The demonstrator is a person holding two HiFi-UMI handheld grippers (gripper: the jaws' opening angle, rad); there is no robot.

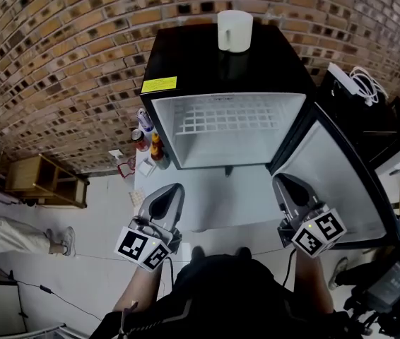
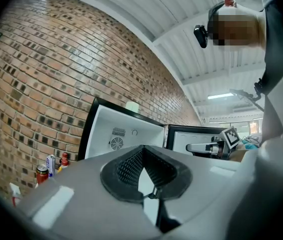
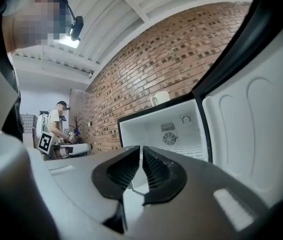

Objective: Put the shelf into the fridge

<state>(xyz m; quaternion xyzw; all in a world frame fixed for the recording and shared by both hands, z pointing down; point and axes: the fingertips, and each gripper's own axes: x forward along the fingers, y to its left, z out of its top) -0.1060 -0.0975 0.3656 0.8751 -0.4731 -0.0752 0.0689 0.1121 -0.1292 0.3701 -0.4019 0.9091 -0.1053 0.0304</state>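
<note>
Wire first: finds the white, flat wire-grid shelf (image 1: 221,122) already inside the small black fridge (image 1: 186,58), lying level across the upper part of the white cavity. Finds the white-lined fridge door (image 1: 341,182) swung wide open to the right.

Reads the left claw (image 1: 175,189) as fully closed, pads tip to tip, nothing held. Reads the right claw (image 1: 281,183) as nearly closed, a thin slit left between the pads, nothing in it. Places both level, short of the fridge mouth, well apart from the shelf.

Judges the task as good as done from this layout.

Expects a light, stiff shelf with slight spring across the span. Expects the thin coated rods to be slippery, and apt to rattle or tilt if seated unevenly. For any reseating, would pinch the front rail near each end, one claw per side, not the fine cross-wires.

Notes a white mug (image 1: 234,30) on the fridge top, and small bottles and cans (image 1: 147,143) on the floor at its left.
</note>
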